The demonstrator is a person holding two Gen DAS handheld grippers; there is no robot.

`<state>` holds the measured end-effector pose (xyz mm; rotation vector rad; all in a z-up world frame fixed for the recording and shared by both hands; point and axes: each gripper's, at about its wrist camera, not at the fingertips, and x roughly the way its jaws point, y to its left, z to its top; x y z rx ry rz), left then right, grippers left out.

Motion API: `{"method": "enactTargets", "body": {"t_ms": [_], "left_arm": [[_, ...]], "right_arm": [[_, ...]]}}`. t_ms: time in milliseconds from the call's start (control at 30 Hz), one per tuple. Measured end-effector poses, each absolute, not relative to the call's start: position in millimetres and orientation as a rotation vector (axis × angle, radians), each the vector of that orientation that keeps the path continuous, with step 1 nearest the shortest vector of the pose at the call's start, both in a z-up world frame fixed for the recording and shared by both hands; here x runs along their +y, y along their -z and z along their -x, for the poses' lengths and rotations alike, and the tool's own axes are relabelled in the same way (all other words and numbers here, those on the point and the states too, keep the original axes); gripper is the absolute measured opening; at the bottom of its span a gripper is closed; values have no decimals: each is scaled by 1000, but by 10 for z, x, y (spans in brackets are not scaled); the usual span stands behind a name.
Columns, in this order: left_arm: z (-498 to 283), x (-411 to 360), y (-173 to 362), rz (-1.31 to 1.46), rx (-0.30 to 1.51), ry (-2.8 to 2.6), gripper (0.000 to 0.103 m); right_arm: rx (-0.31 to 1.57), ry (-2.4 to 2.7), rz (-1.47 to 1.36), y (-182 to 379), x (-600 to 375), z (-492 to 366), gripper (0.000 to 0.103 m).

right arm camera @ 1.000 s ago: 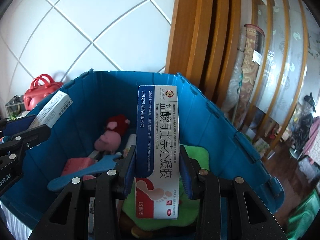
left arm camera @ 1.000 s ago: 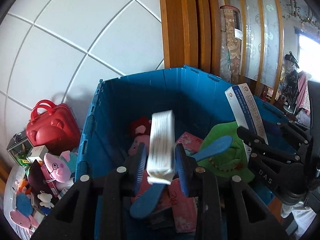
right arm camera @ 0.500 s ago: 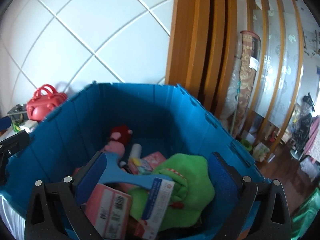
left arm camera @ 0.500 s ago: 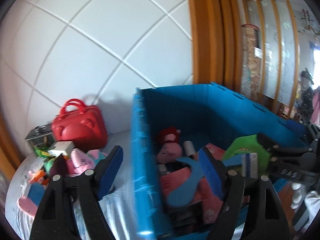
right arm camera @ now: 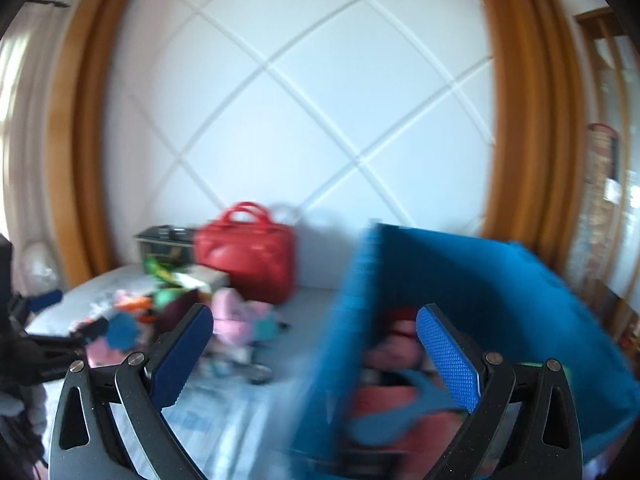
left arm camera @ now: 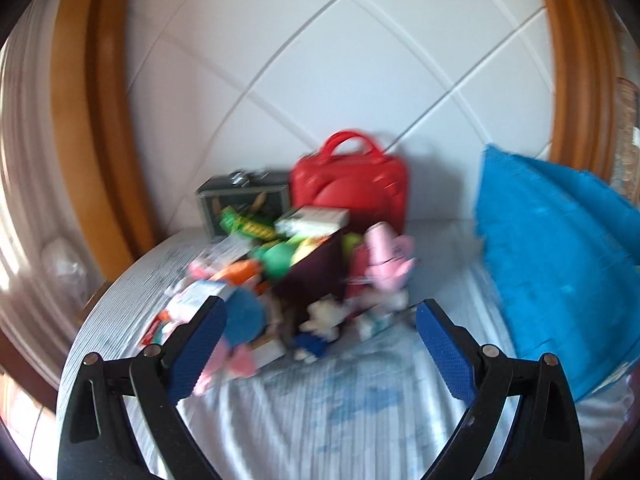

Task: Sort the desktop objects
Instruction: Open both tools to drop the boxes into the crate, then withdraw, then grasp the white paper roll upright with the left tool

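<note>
Left claw (left arm camera: 320,344) gapes empty — facing the toy pile (left arm camera: 288,276).

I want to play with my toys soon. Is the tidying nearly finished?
Not yet. Some things already lie in the blue bin. Both claws, left and right, are open and empty. A heap of toys, a red case and a dark box still sit on the table.

Blurred toy-and-box pile (left arm camera: 288,276) heaped on striped cloth, well left of blue crate (left arm camera: 556,264).
</note>
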<state>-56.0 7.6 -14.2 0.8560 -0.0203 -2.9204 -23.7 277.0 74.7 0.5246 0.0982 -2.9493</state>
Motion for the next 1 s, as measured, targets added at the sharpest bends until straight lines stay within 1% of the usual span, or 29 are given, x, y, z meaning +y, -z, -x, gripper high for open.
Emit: {"method": "enactTargets", "body": {"t_ms": [133,233,333,567,667,767,833,867,900,1000], "left_arm": [[625,-754,425,-945,35,2813,97],[660,-1322,605,-1002,63,2741,97],[680,-1823,727,-1047,92,2680,97],[922,-2727,1093,-1167,143,2596,97],[1068,-2973,1293,-1230,191,2584,97],[1248,-3028,1507,-1312,257,2605,96],[1376,-2981,1653,-1373,300,2609,88],[1464,-2932,1734,-1410,322,2611,82],[1548,-2874,1817,-1448,347,2611,80],[1727,-2767,1977,-1486,409,2597,80]], "right_arm": [[48,2810,-615,-500,1959,657,103],[43,2722,-741,-255,1384,936,103],[91,2670,-869,6,822,1179,103],[170,2622,-1062,345,55,1521,103],[253,2585,-1095,417,-294,1694,103],[360,2524,-1096,482,-693,1831,103],[405,2478,-1115,544,-890,1922,103],[428,2450,-1132,594,-997,1982,103],[453,2416,-1150,648,-1105,2048,103],[547,2339,-1179,787,-1356,2223,103]]}}
